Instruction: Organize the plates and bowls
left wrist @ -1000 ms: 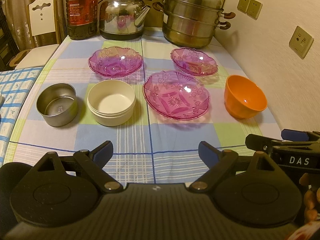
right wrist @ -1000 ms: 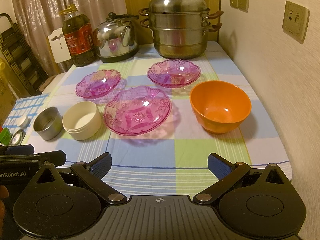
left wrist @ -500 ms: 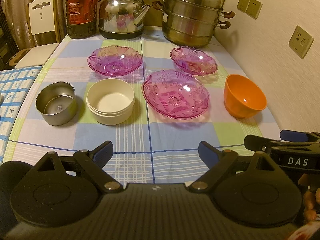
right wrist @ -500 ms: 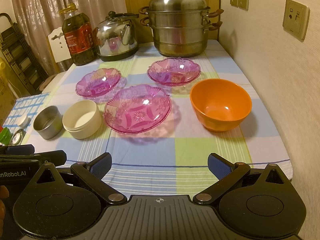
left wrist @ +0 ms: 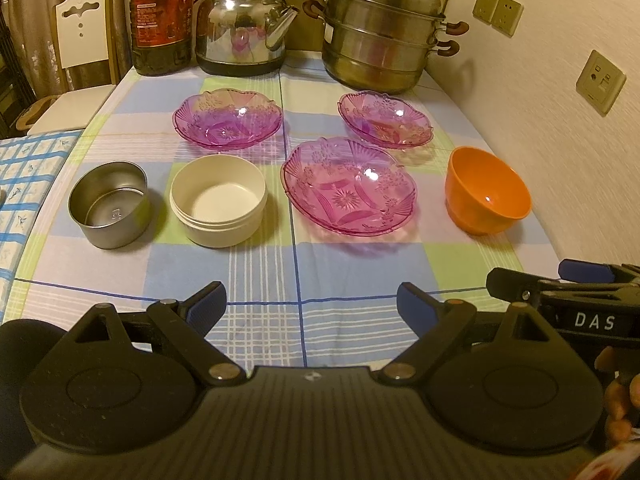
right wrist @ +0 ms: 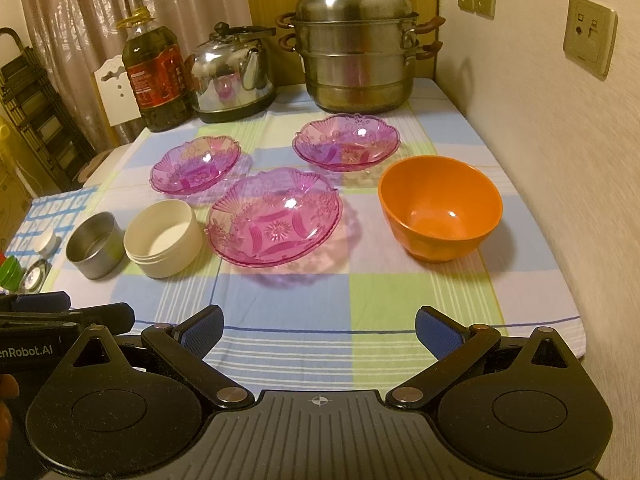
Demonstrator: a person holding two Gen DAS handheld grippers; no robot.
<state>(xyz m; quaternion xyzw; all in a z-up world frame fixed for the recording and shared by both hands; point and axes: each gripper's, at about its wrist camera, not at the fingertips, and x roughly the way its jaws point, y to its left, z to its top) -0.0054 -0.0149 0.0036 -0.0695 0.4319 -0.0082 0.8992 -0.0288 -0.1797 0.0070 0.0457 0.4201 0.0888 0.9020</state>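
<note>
Three purple glass plates lie on the checked tablecloth: a large one in the middle, one at back left and one at back right. An orange bowl stands at the right. A cream bowl and a steel bowl stand at the left. My left gripper and right gripper are both open and empty, above the table's near edge, apart from all dishes.
At the back stand an oil bottle, a steel kettle and a stacked steamer pot. A wall with sockets runs along the right. A chair and a second cloth-covered surface lie at the left.
Both grippers have edged slightly forward toward the dishes and stay open. Nothing on the table has moved.
</note>
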